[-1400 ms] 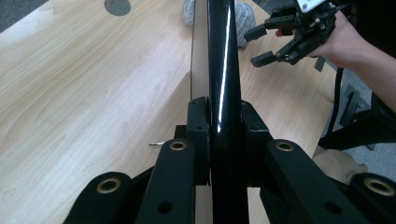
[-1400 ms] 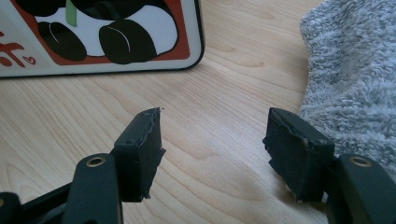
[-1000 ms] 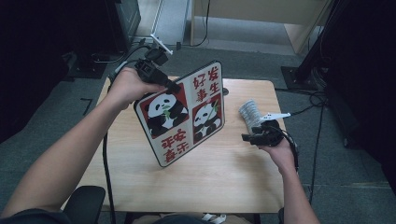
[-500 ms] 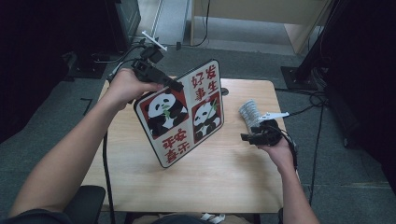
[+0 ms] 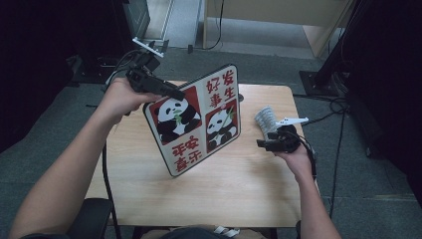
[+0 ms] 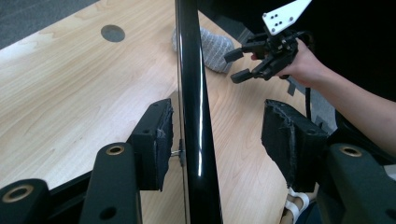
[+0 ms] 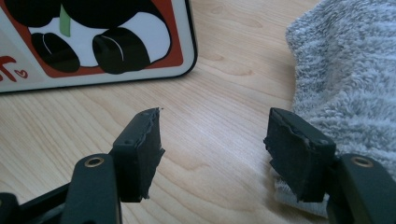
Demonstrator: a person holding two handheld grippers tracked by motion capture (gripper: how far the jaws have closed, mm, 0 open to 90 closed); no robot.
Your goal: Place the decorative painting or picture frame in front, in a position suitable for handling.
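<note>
Two pandas on board [image 5: 196, 119]; red writing 好事发生, 平安喜乐.

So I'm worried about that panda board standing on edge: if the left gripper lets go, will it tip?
Probably. The panda board leans on one bottom corner on the table, so it likely falls flat. It looks thin, rigid and glossy, so perhaps slippery. The left gripper jaws, just opening, no longer clamp its edge.
</note>
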